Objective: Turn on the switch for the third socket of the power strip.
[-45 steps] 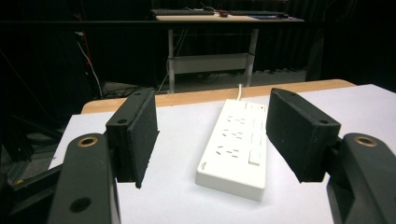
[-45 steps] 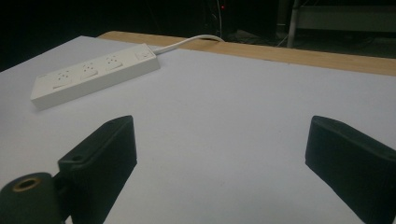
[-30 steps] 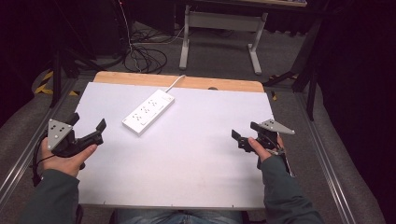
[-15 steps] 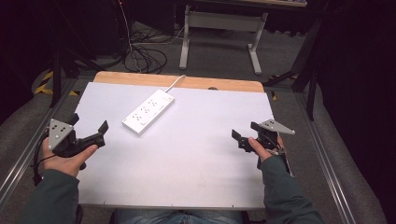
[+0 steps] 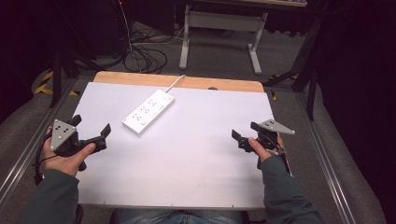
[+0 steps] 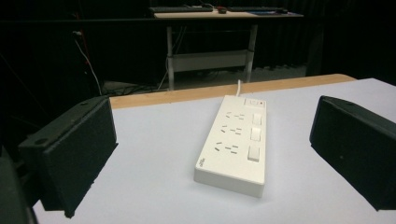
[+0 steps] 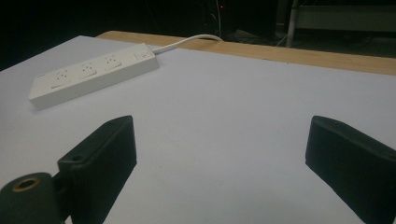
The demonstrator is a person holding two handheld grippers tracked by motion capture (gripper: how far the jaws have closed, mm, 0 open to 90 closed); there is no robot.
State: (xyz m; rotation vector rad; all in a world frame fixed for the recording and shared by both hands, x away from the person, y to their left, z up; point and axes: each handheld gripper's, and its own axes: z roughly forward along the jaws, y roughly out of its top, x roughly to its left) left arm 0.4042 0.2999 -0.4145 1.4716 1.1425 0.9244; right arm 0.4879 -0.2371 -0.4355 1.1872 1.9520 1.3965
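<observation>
I have both grippers gaping and empty, the left gripper [image 5: 91,133] having just been opening; the power strip [image 5: 148,112] lies flat mid-table toward the far edge; rigid, light, smooth plastic, so I'd pinch across its narrow width, minding the tethering cord [image 5: 173,84].

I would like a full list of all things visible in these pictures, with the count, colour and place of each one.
power strip: one, white, far left part of the table, apart from both grippers
cord: one, white, runs from the strip over the far edge
table: one, white top with a wooden far edge
desk frame: one, grey, on the floor beyond the table
cables: several, dark, on the floor beyond the table
left hand-held gripper: one, black, left edge, open, jaws have just been opening, nothing between them
right hand-held gripper: one, black, right edge, open
sleeves: two, dark green, near edge
</observation>
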